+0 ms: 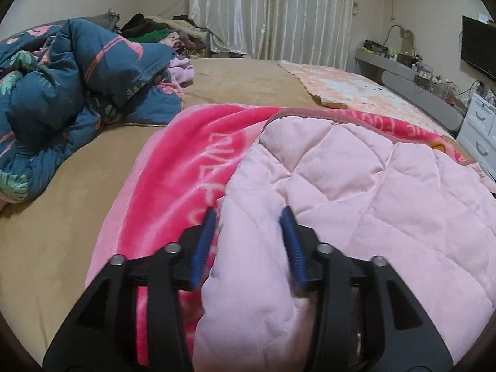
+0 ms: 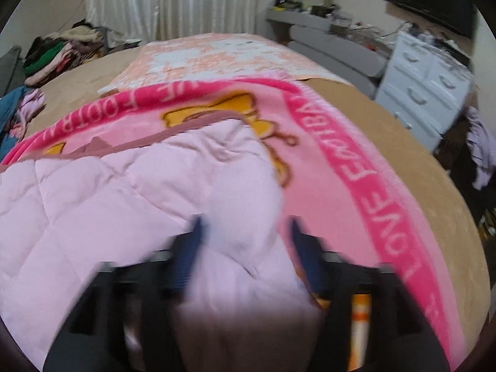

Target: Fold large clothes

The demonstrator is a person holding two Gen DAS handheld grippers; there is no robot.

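On the tan bed point(image 1: 77, 192), your 2 grippers stand parted over the folded pink quilted blanket point(image 1: 341, 186): left gripper point(image 1: 249, 217) half open, right gripper point(image 2: 246, 223) wide, fabric loose between both. Fold laid; next, regrip for another fold.

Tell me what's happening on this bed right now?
A person with a claw in each hand is folding a pink blanket on the bed. Its pale quilted side is folded over the top. Left claw and right claw are both open, the quilted fabric lying loose between their fingers.
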